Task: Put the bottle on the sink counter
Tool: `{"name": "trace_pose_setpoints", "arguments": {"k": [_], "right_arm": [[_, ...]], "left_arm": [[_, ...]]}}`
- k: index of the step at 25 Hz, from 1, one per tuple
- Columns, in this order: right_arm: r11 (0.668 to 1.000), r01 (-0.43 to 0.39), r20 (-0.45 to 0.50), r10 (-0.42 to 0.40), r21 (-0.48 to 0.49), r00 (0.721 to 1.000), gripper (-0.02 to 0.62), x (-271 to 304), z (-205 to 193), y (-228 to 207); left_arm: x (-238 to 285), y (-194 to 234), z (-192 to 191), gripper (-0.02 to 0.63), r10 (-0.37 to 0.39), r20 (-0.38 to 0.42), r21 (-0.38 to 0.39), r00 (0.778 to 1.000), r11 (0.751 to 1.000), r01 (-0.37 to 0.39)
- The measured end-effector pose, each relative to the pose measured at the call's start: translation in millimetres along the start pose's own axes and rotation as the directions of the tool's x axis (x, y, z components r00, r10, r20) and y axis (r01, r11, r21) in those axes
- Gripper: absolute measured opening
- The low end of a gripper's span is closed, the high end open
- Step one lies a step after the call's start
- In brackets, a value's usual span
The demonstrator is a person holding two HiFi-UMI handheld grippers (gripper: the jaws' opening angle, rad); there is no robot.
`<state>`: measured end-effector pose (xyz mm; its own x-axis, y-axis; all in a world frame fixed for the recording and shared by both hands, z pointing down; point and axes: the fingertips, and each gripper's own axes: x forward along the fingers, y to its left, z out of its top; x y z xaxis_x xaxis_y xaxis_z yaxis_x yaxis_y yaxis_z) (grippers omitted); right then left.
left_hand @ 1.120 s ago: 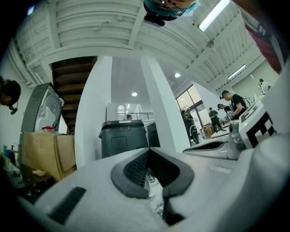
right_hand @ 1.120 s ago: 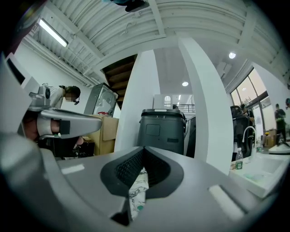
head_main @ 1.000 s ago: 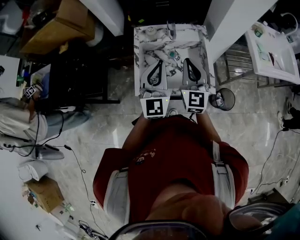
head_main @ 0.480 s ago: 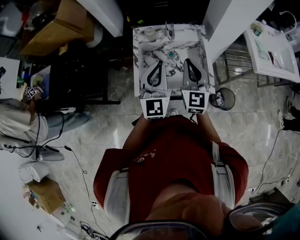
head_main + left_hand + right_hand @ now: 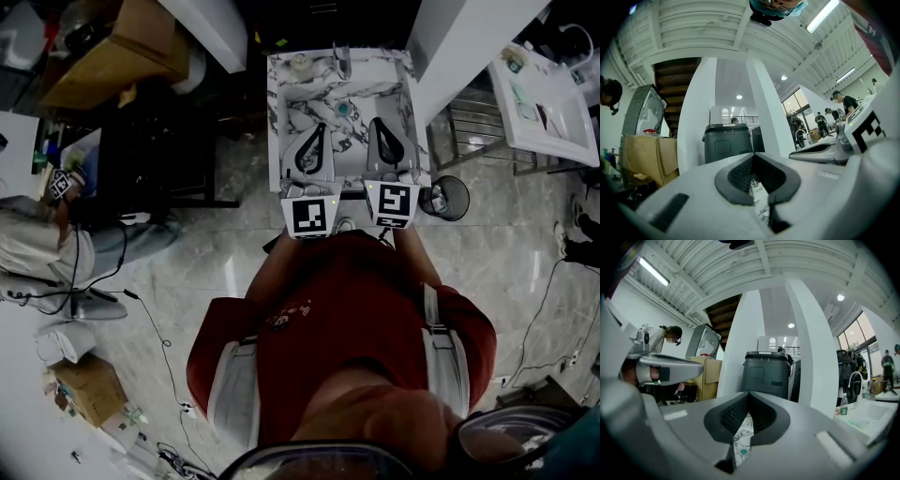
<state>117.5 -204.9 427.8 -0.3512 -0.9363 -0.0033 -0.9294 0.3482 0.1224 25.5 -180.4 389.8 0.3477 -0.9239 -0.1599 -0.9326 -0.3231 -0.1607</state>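
Since neither gripper has budged over the last second, there's no change to report. The left gripper [image 5: 317, 136] and right gripper [image 5: 377, 131] hover side by side over the bowl of the white grey-veined marble sink [image 5: 277, 103], pointing toward the chrome tap [image 5: 342, 61]. Both sets of jaws are fully closed, pad against pad, with nothing gripped; only marble shows through the gap behind the tips.

Bottle: my guess is the small pale round-topped object [image 5: 302, 64] standing on the back-left corner of the sink counter [image 5: 380, 62], just left of the tap. It's too small to be sure. If that's it, placement looks done and this is an idle hold.

Other candidate: a clear green-labelled plastic bottle [image 5: 843, 405] on a separate white basin [image 5: 868, 420], well apart to the right, with no gripper near it.
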Motion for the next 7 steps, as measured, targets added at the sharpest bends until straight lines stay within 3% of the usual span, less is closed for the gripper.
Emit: {"name": "trace_pose_setpoints", "arguments": {"k": [7], "right_arm": [[1.000, 0.003, -0.010, -0.003, -0.003, 1.000, 0.002, 1.8, -4.3, 0.6]], "left_arm": [[0.3, 2.3, -2.9, 0.002, 0.002, 0.003, -0.013, 1.000, 1.000, -0.002]]}}
